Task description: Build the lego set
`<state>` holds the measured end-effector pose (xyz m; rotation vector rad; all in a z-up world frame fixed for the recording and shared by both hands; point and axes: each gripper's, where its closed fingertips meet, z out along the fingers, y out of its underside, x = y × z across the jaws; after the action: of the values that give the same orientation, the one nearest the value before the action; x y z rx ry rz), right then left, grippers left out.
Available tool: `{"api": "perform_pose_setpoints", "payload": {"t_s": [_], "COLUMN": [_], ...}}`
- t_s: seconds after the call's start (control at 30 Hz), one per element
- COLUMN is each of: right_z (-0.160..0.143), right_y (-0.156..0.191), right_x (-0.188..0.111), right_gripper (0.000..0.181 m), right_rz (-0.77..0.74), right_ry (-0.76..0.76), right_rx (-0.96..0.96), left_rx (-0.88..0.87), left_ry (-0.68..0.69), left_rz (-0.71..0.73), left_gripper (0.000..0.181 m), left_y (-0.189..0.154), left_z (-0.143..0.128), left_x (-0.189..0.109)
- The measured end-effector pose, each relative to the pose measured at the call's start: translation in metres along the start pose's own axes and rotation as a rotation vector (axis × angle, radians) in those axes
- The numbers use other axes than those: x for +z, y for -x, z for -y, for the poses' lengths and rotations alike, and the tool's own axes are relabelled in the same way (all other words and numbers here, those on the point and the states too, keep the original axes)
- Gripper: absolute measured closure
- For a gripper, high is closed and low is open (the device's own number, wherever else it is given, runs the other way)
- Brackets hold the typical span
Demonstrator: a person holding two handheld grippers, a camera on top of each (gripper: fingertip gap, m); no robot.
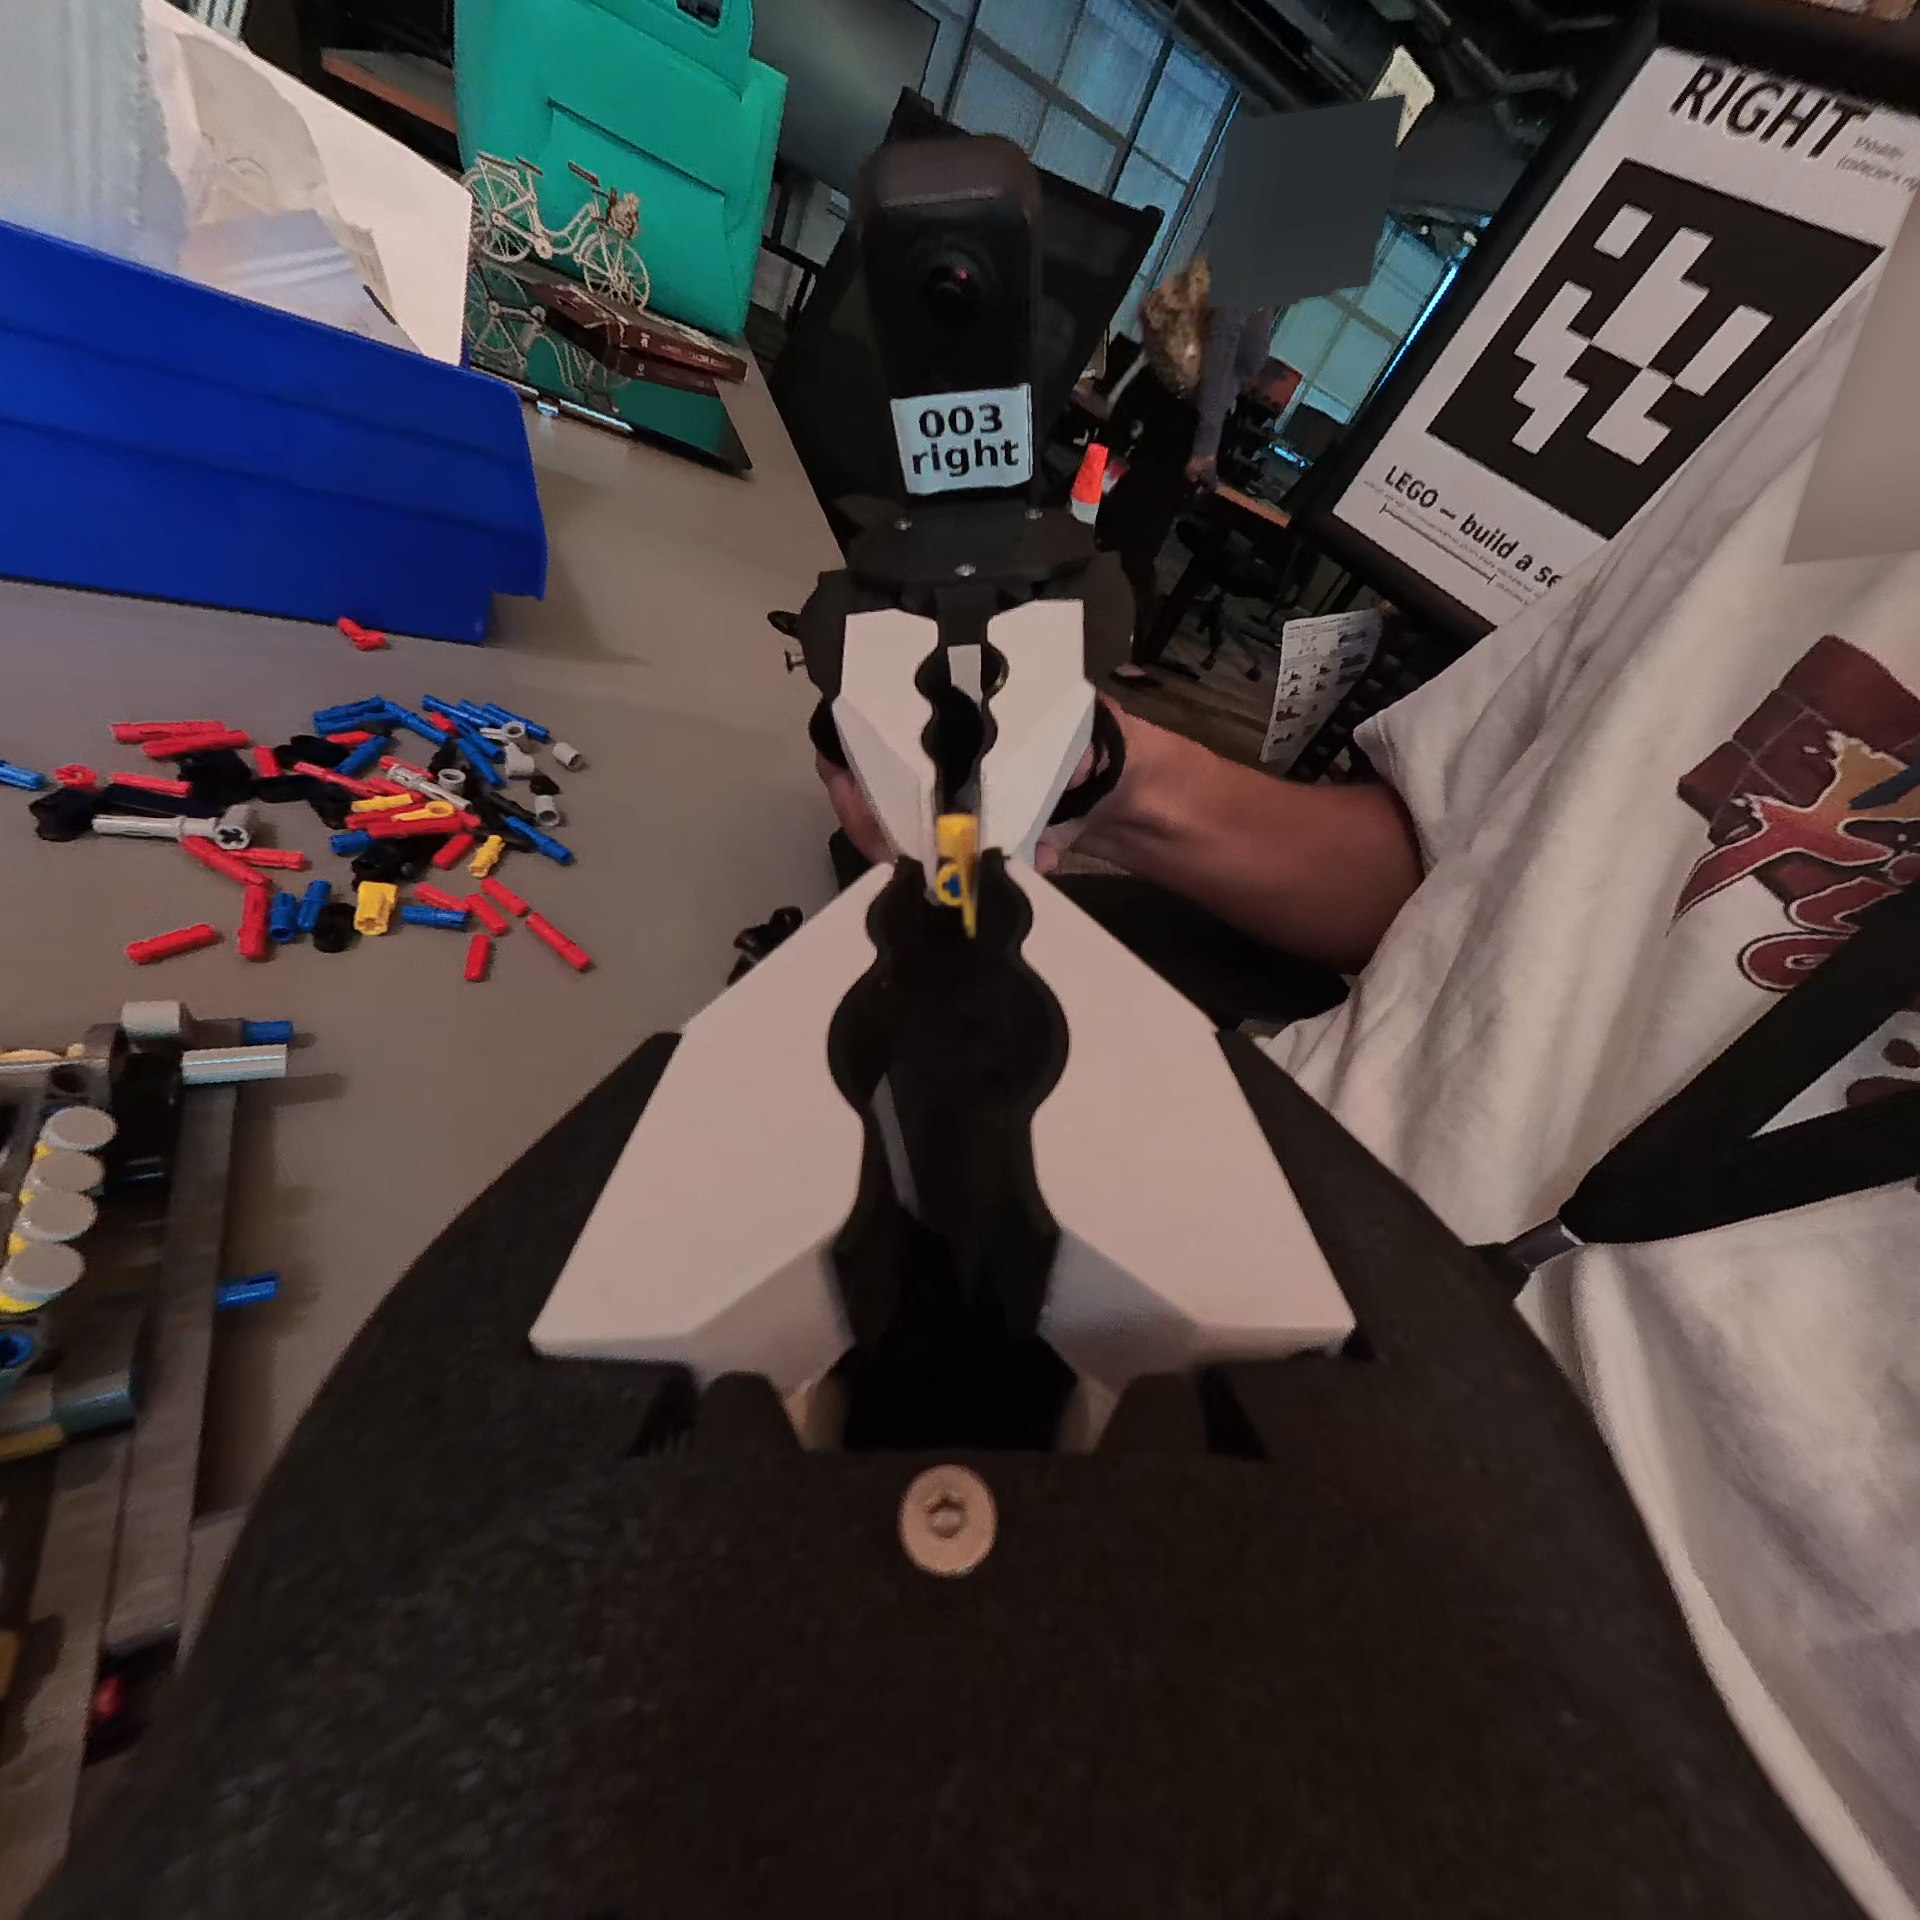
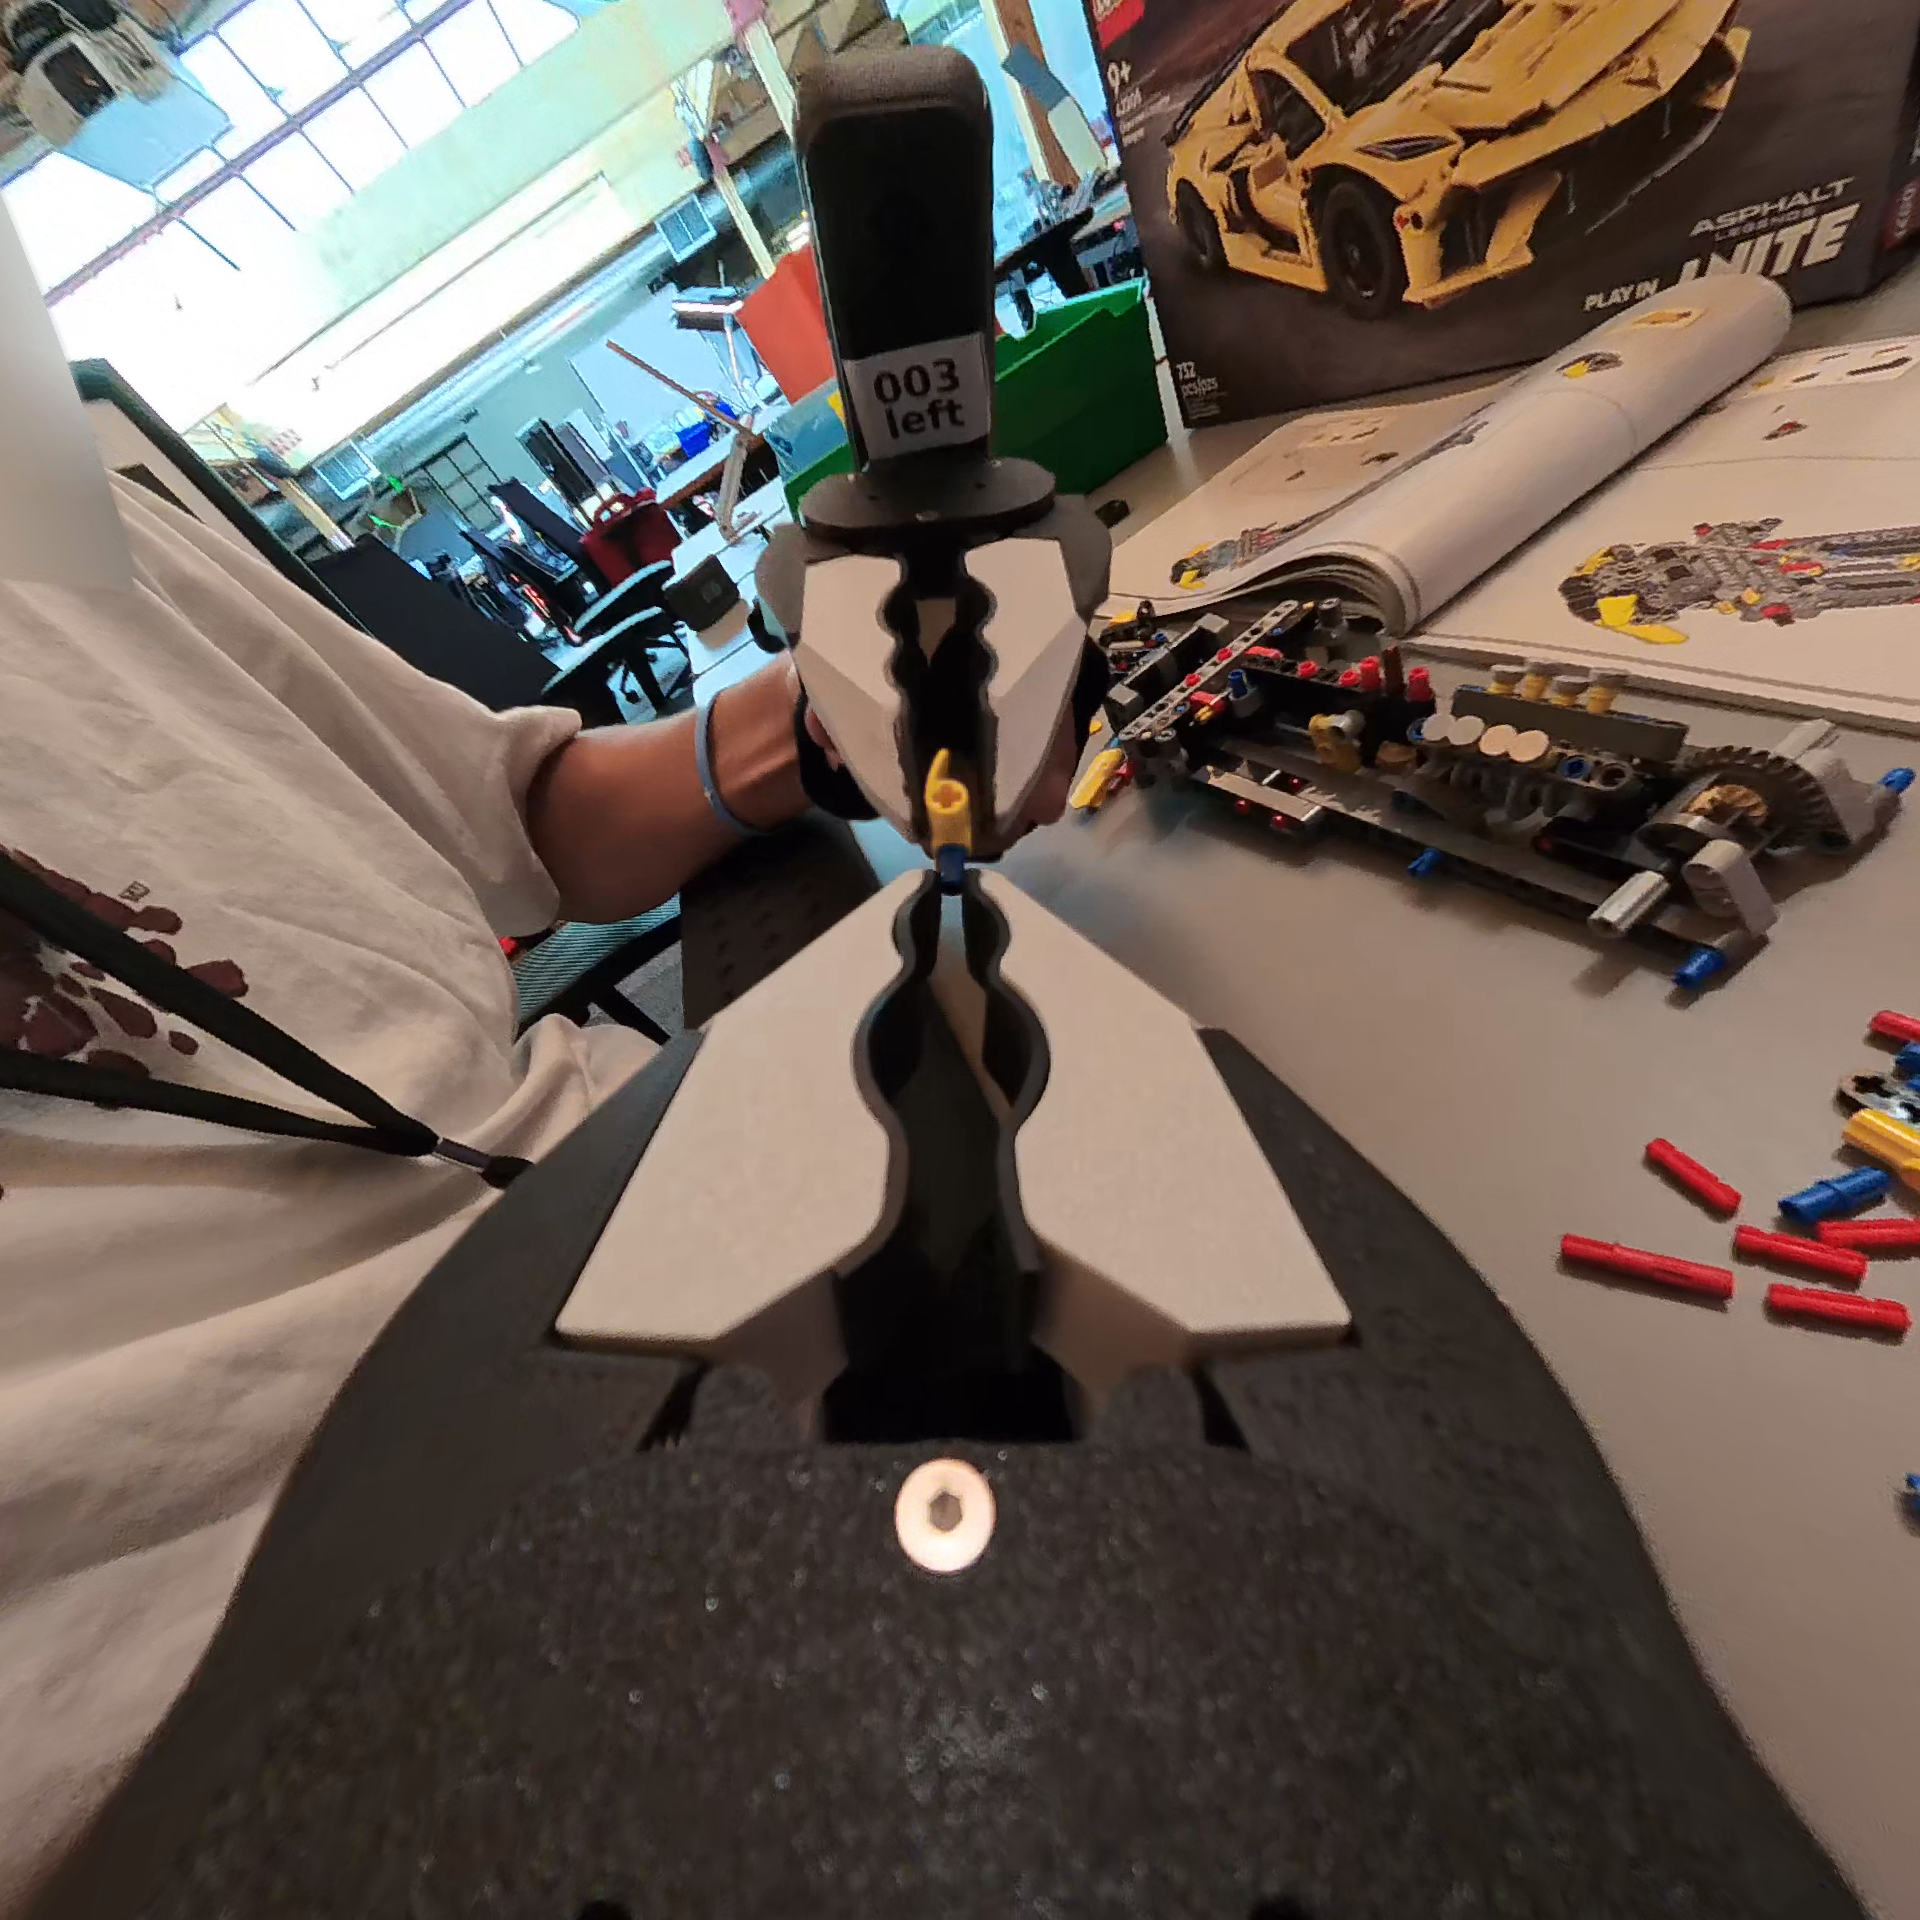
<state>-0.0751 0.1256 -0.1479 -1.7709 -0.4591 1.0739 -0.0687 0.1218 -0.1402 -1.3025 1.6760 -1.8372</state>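
Yellow plastic lego connector pinched in left gripper fingertips; right gripper fingertips pinch small blue lego pin, tips meeting midair.

1. Left gripper: white fingers closed on a yellow piece with a blue pin in it.
2. Right gripper: facing tip to tip, closed on the same piece's upper end.
3. Loose pins: red, blue, yellow, black, grey, scattered on the table, left.
4. Blue bin: behind the pins.
5. Chassis: partly built, far left edge.
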Motion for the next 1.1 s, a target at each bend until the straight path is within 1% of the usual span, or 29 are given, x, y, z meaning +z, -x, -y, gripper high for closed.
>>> {"api": "perform_pose_setpoints", "payload": {"t_s": [0.23, 0.33, 0.37, 0.43, 0.5, 0.57, 0.6, 0.67, 0.77, 0.8, 0.9, 0.97, 1.03, 1.1], "right_z": [0.004, 0.007, 0.008, 0.012, 0.006, -0.017, -0.029, -0.048, -0.070, -0.075, -0.081, -0.085, -0.088, -0.087], "right_y": [0.001, -0.002, -0.005, -0.023, -0.049, -0.066, -0.069, -0.065, -0.065, -0.066, -0.070, -0.074, -0.074, -0.075], "right_x": [0.000, -0.002, -0.006, -0.026, -0.054, -0.075, -0.082, -0.082, -0.079, -0.078, -0.071, -0.072, -0.070, -0.066], "right_gripper": [0.179, 0.178, 0.178, 0.177, 0.170, 0.158, 0.156, 0.155, 0.154, 0.152, 0.152, 0.152, 0.153, 0.158], "right_rz": [0.013, 0.012, -0.009, -0.134, -0.311, -0.442, -0.481, -0.494, -0.538, -0.553, -0.592, -0.633, -0.648, -0.652], "right_ry": [-0.030, -0.047, -0.045, -0.014, 0.112, 0.358, 0.477, 0.646, 0.834, 0.871, 0.904, 0.937, 0.944, 0.925], "right_rx": [0.014, 0.029, 0.017, -0.048, -0.106, -0.135, -0.139, -0.127, -0.142, -0.146, -0.136, -0.140, -0.147, -0.158], "left_rx": [-0.009, 0.004, 0.006, 0.003, -0.015, -0.037, -0.050, -0.055, -0.047, -0.048, -0.054, -0.059, -0.066, -0.069], "left_ry": [0.003, -0.005, -0.004, 0.004, 0.006, 0.026, 0.042, 0.066, 0.093, 0.097, 0.112, 0.110, 0.110, 0.112], "left_rz": [-0.016, 0.007, 0.023, 0.066, 0.112, 0.153, 0.164, 0.187, 0.195, 0.200, 0.206, 0.204, 0.200, 0.201], "left_gripper": [0.176, 0.177, 0.176, 0.177, 0.177, 0.176, 0.176, 0.176, 0.176, 0.176, 0.176, 0.176, 0.176, 0.176], "left_y": [-0.002, 0.001, 0.004, 0.012, 0.021, 0.030, 0.033, 0.037, 0.038, 0.038, 0.039, 0.039, 0.039, 0.039], "left_z": [-0.003, -0.002, -0.002, -0.004, -0.005, -0.010, -0.014, -0.019, -0.024, -0.025, -0.028, -0.028, -0.028, -0.028], "left_x": [0.002, 0.002, 0.002, 0.000, -0.001, 0.000, 0.001, 0.002, 0.004, 0.005, 0.005, 0.006, 0.006, 0.006]}}
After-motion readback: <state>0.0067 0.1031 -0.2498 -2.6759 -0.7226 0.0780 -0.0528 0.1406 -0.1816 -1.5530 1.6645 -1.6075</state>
